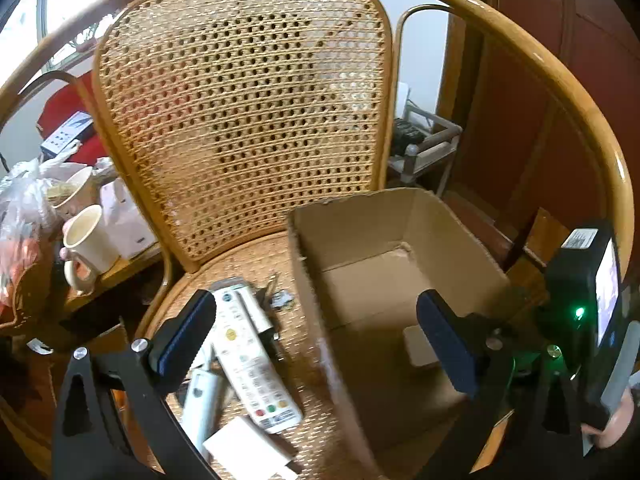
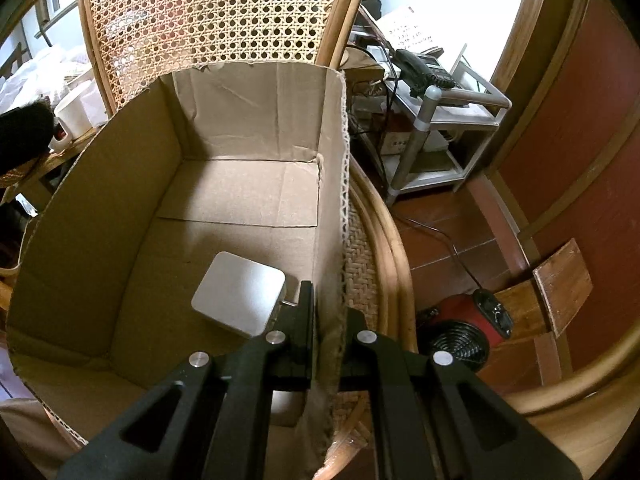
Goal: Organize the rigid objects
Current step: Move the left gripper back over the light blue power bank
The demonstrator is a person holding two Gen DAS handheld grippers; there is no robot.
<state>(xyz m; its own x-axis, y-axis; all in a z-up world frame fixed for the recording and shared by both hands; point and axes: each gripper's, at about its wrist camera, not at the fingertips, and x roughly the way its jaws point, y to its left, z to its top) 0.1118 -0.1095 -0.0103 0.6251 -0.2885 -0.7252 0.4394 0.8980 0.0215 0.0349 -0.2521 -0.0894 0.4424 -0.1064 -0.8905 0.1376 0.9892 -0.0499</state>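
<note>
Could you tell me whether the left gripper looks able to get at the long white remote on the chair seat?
Probably yes: the left gripper is open, and the remote lies uncovered beside the box.

Cane chair, 2 cream mugs, black telephone, red fan heater

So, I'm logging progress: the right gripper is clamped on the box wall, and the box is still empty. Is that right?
Not quite. The right gripper is clamped on the box wall, but the box isn't empty: a white adapter already lies on its floor, as the right wrist view shows.
</note>
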